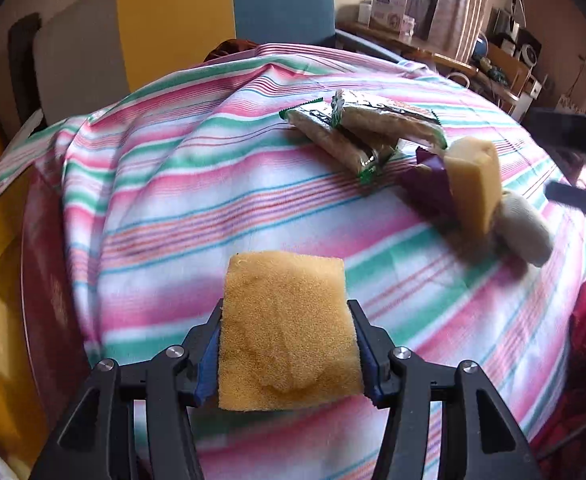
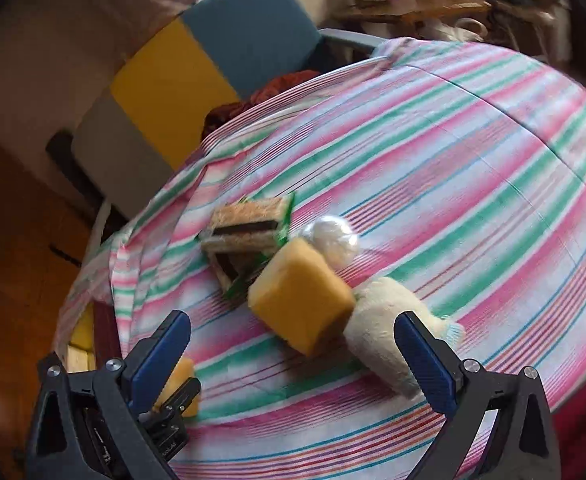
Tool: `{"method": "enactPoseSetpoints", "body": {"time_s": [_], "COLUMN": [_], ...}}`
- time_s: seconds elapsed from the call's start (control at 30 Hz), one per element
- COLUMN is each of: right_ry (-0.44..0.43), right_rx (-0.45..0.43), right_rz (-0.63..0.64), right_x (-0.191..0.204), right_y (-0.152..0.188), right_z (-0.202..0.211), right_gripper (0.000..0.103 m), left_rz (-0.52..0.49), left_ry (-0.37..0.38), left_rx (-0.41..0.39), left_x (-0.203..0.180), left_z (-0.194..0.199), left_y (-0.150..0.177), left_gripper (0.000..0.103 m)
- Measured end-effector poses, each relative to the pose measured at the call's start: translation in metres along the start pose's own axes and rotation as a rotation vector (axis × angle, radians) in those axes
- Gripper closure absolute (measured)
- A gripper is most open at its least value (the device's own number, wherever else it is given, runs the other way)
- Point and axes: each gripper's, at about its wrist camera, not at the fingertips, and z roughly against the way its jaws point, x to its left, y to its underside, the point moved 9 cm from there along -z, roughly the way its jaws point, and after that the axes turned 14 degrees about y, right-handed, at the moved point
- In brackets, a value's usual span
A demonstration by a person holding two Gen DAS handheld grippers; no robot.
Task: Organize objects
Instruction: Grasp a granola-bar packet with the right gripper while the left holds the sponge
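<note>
Left gripper [image 1: 289, 344] clamps a sponge [image 1: 287, 330] between its fingers.
Right gripper [image 2: 293, 354] gapes wide, holding nothing (second sponge [image 2: 301, 294] just ahead, leaning on sock [image 2: 385, 330]).

Striped cloth [image 1: 221, 184] over table; yellow panel [image 1: 173, 20], blue panel [image 1: 281, 0] behind.

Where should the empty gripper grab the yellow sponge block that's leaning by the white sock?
Grip the sponge block across its two broad flat faces, near the raised top end. It sits tilted, propped beside the rolled white sock, so that end is free. The right gripper is open and empty; I'd come down from above, probably clear of the sock and snack packets.
</note>
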Motion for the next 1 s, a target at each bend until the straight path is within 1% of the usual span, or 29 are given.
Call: {"method": "enactPoseSetpoints", "body": {"time_s": [0.1,0.17,0.2,0.3,0.4,0.53,0.67,0.73,0.77,0.8,0.83,0.87,0.9,1.0], "right_ry": [0.009,0.034,0.045,0.08,0.168,0.215,0.251,0.251,0.242,0.231,0.206,0.222,0.233,0.221], "right_rx": [-0.024,-0.037,-0.036,-0.008,0.041,0.089,0.13,0.147,0.155,0.165,0.156,0.134,0.121,0.076], "right_rz": [0.186,0.355,0.418,0.6,0.784,0.895,0.902,0.885,0.873,0.862,0.845,0.845,0.848,0.828], "right_x": [0.029,0.05,0.058,0.075,0.085,0.094,0.093,0.093,0.093,0.093,0.097,0.099,0.1,0.111], "right_y": [-0.007,-0.018,-0.022,-0.033,-0.04,-0.042,-0.051,-0.052,-0.051,-0.049,-0.048,-0.049,-0.049,-0.049], "right_z": [0.004,0.001,-0.003,-0.022,-0.052,-0.081,-0.11,-0.121,-0.123,-0.125,-0.121,-0.118,-0.115,-0.102], "right_gripper": [0.001,0.0,0.0,0.0,0.0,0.0,0.0,0.001,0.01,0.038,0.046,0.056,0.057,0.057], "left_rz": [-0.018,-0.015,-0.019,-0.033,-0.035,-0.032,-0.031,-0.034,-0.035,-0.036,-0.037,-0.038,-0.039,-0.038], "left_ry": [0.015,0.026,0.026,0.03,0.041,0.058,0.068,0.065,0.064,0.063,0.064,0.062,0.062,0.066], "left_rx": [-0.015,-0.027,-0.03,-0.048,-0.076,-0.106,-0.113,-0.114,-0.115,-0.117,-0.117,-0.118,-0.12,-0.124], "left_x": [-0.002,-0.003,-0.004,-0.007,-0.006,-0.005,-0.005,-0.005,-0.005,-0.005,-0.004,-0.004,-0.004,-0.004], "left_z": [0.003,0.002,0.003,-0.001,-0.002,-0.001,-0.001,-0.002,-0.002,-0.002,-0.003,-0.003,-0.003,-0.002], "left_y": [0.002,0.002,0.003,0.0,0.0,0.001,0.001,0.002,0.002,0.002,0.001,0.001,0.001,0.002], "left_gripper": [0.047,0.047,0.047,0.046,0.046,0.045,0.044,0.044,0.044,0.044,0.044,0.044,0.044,0.044]}}
